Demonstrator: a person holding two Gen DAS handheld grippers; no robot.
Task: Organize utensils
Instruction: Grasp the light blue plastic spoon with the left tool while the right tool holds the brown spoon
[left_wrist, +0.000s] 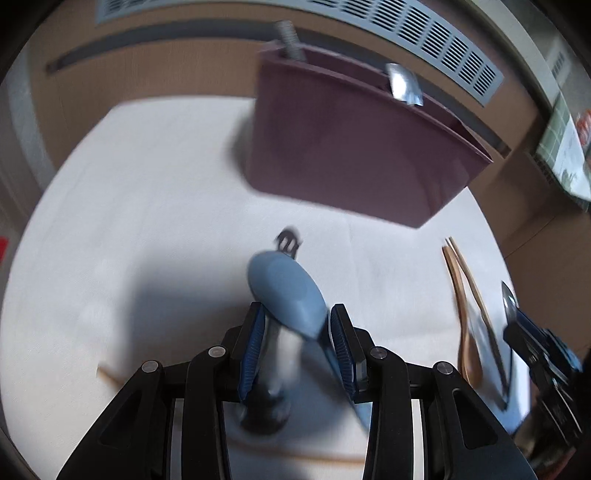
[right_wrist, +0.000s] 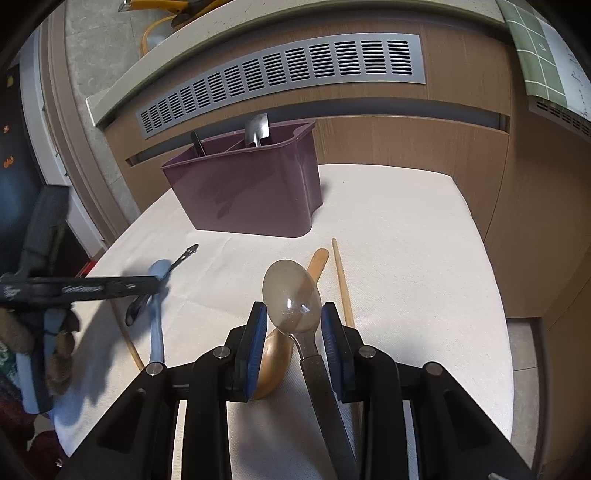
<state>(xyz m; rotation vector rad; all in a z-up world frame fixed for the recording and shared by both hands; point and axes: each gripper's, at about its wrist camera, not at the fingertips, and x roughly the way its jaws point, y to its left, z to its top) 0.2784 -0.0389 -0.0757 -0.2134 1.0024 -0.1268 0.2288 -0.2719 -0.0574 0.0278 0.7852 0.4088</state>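
Observation:
My left gripper is shut on a blue spoon, bowl pointing forward, held above the white cloth; it also shows in the right wrist view. My right gripper is shut on a metal spoon with a black handle, bowl forward. A purple utensil caddy stands at the back of the cloth and also shows in the left wrist view; a metal utensil and a dark handle stick out of it.
A wooden spoon and a wooden chopstick lie on the white cloth under my right gripper. A small dark utensil lies at the left, another chopstick near it. A wooden cabinet with a vent stands behind.

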